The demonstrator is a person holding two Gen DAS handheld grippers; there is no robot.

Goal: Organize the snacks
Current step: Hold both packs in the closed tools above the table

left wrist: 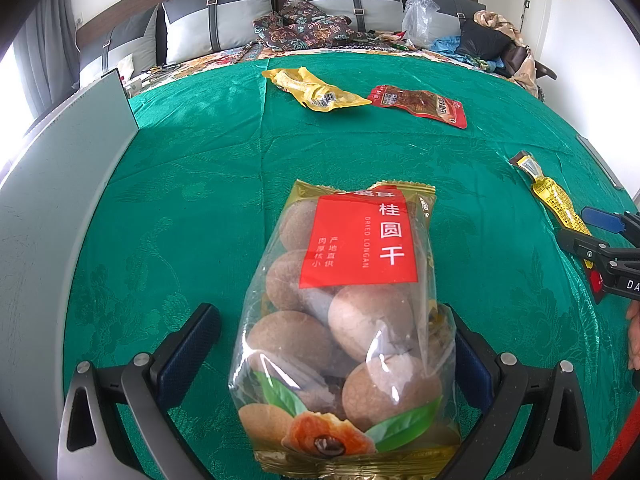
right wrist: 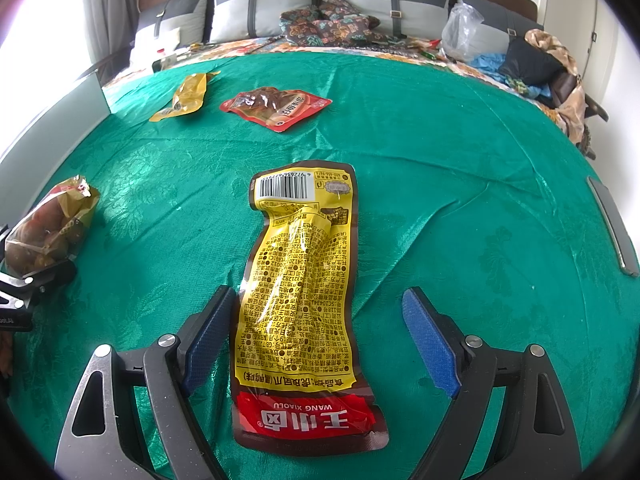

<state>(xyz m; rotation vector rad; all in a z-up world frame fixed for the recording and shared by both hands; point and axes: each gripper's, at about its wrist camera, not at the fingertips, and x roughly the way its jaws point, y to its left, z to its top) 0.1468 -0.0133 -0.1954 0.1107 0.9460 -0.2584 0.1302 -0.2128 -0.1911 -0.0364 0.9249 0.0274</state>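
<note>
Green patterned cloth [right wrist: 440, 160] is spread over the bed, with grey pillows [right wrist: 260, 4] lined up along the headboard beyond. The dried longan bag [left wrist: 348, 320] is seen between the fingers of the left hand-held gripper [left wrist: 336, 360] — one pad looks pressed to the bag's side, the other stands a little off it, so whether a grip is made cannot be told. In the right wrist view that bag sits at the left edge, just above its gripper.

The right hand-held gripper [right wrist: 324, 340] is spread wide, nothing grasped. The yellow pouch [right wrist: 304, 300] lies flat on the cloth directly ahead, its long axis running straight away along the fingers — red end nearest, barcode end farthest. One finger is touching or nearly touching the pouch's edge; the other stands well apart. The pouch is judged to belong to the right hand, being nearest it.

Farther back, a crumpled yellow packet [right wrist: 188, 94] and a red packet [right wrist: 276, 108] are left lying near each other.
</note>
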